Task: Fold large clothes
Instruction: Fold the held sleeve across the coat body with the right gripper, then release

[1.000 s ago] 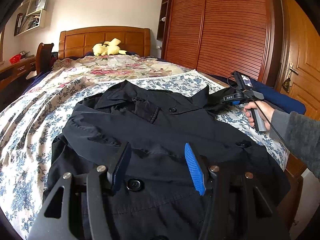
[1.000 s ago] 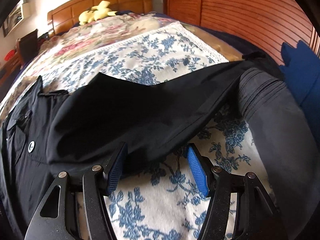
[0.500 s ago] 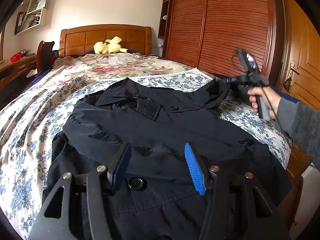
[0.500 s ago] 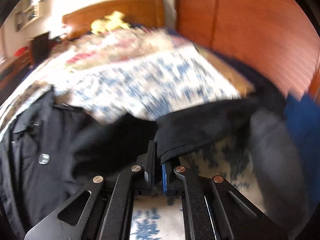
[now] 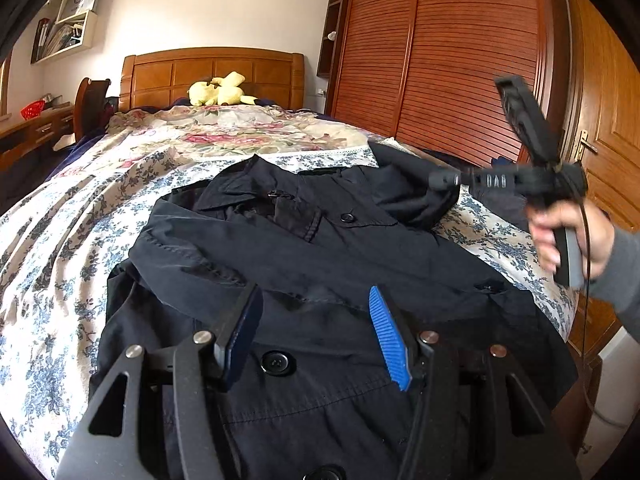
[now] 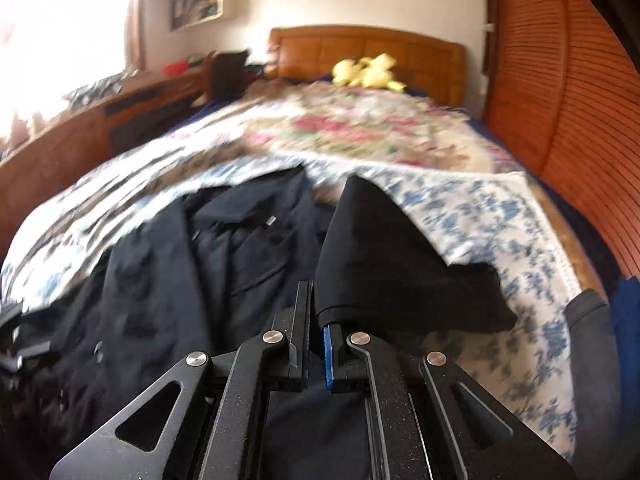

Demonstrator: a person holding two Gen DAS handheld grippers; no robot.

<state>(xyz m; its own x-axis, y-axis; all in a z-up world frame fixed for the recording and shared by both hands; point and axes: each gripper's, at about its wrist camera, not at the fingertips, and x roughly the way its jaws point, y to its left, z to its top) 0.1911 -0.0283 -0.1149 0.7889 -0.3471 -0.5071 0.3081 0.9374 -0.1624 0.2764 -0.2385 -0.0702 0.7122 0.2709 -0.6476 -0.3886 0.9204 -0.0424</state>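
Note:
A large black coat (image 5: 320,264) lies spread on the flowered bedspread (image 5: 60,240), collar toward the headboard. My left gripper (image 5: 316,320) is open and empty, hovering over the coat's lower front near a button (image 5: 275,361). My right gripper (image 6: 317,320) is shut on the coat's right sleeve (image 6: 384,264) and holds it lifted above the bed. It also shows in the left wrist view (image 5: 440,179), pinching the sleeve (image 5: 408,196) at the coat's right shoulder. The coat's body (image 6: 160,300) lies to its left.
A wooden headboard (image 5: 212,76) with a yellow plush toy (image 5: 218,94) is at the far end. A slatted wooden wardrobe (image 5: 440,60) and a door (image 5: 600,120) stand to the right. A desk and chair (image 5: 90,104) stand at the left.
My right gripper closed on the sleeve, lifted it off the bed and swung it left toward the coat's body. My left gripper stayed open in place.

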